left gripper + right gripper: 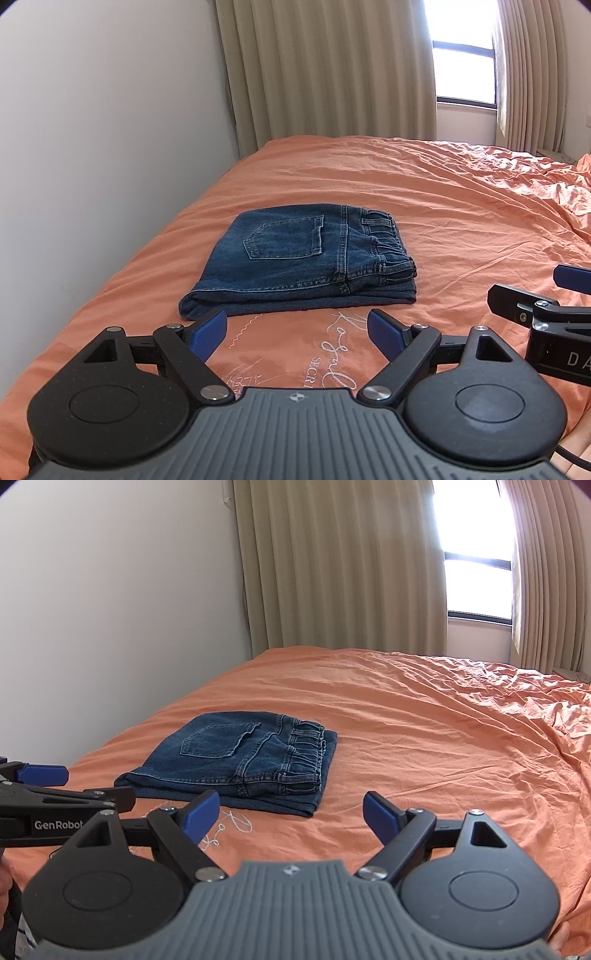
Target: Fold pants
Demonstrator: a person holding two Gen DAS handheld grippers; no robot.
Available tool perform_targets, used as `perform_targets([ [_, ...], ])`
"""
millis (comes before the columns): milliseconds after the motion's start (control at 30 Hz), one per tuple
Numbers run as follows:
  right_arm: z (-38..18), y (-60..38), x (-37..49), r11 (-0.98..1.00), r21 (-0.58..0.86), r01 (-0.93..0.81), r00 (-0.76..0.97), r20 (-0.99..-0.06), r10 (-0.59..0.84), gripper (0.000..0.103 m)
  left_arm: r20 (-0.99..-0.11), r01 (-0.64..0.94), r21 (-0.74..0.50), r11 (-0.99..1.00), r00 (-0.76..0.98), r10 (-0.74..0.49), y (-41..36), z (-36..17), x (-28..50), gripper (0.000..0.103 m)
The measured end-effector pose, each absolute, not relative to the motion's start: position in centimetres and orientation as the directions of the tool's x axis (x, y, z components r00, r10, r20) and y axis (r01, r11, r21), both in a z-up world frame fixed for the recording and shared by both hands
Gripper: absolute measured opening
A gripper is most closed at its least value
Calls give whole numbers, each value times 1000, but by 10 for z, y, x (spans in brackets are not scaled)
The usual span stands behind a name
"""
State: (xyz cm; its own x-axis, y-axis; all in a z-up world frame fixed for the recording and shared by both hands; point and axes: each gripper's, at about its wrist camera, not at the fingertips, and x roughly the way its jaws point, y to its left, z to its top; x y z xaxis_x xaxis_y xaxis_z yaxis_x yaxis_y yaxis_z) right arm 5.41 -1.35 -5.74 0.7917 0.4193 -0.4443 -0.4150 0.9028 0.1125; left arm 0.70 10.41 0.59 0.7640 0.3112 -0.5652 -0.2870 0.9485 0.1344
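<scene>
- At your far left a plain white wall (103, 140) runs alongside the bed (424, 192), which wears a wrinkled orange cover.
- Your left gripper (297, 332) hovers over the near edge of the bed with its blue-padded fingers (208, 334) spread wide and nothing between them.
- Just under that gap, white embroidered lettering (332, 354) shows on the orange cover.
- The pants (299, 262), blue jeans, lie on the bed just ahead of your left gripper, apart from both tools.
- You have them folded into a compact flat bundle: a back pocket (284, 236) faces up and the gathered waistband (388, 251) sits on the bundle's right side.
- Your right gripper (290, 812) is beside the left one, at a similar height above the cover, its fingers also wide apart and holding nothing; from its camera the jeans lie ahead and to the left.
- Behind the bed hang beige curtains (332, 74), and to their right a bright window (463, 55) shows between them.
- The cover is more rumpled toward the far right.
</scene>
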Motion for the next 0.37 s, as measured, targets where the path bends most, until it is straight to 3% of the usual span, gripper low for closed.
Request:
perform_targets([
  [367, -56, -14, 54, 903, 115, -413, 792, -444, 419, 81, -545, -271, 130, 954, 784, 297, 97, 13, 5, 100],
])
